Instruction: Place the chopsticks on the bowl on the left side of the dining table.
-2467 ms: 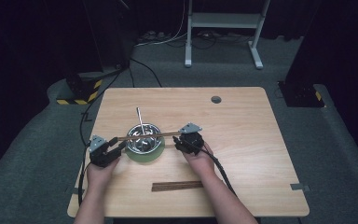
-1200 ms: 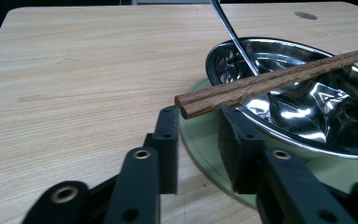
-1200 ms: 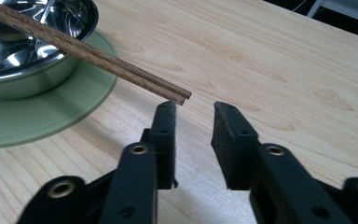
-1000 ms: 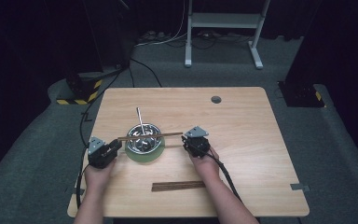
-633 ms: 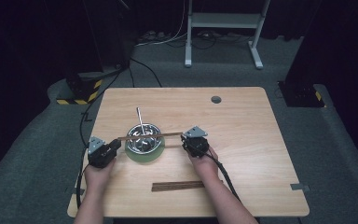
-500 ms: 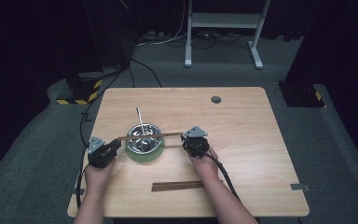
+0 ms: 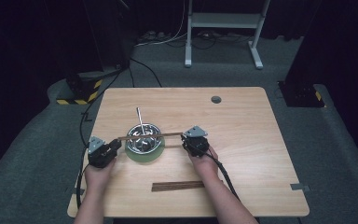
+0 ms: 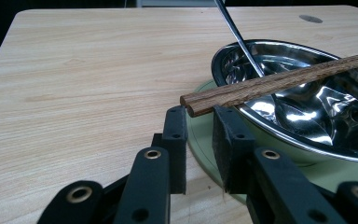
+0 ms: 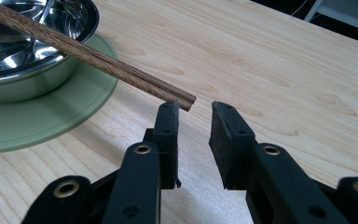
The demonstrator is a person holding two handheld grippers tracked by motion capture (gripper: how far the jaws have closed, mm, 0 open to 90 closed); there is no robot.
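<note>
A pair of brown chopsticks (image 7: 170,135) lies across a steel bowl (image 7: 142,145) that sits on a green plate (image 7: 145,157). A spoon (image 7: 140,119) leans in the bowl. My left gripper (image 7: 117,143) is at the chopsticks' left end. In the left gripper view the chopsticks (image 8: 270,84) end right at the tips of my left gripper (image 8: 199,112). Its jaws have just been opening and the pads stand apart. My right gripper (image 7: 184,139) is at the other end. There the chopsticks (image 9: 98,58) end beside the left jaw of my right gripper (image 9: 195,108), which is open and empty.
A second pair of dark chopsticks (image 7: 177,186) lies flat near the front edge of the wooden table (image 7: 242,126). A round grommet hole (image 7: 216,99) is at the table's far right. Cables trail off the table's left side.
Since the earliest frame my right gripper has shifted slightly to the right. Over the last second neither hand nor the chopsticks visibly moved.
</note>
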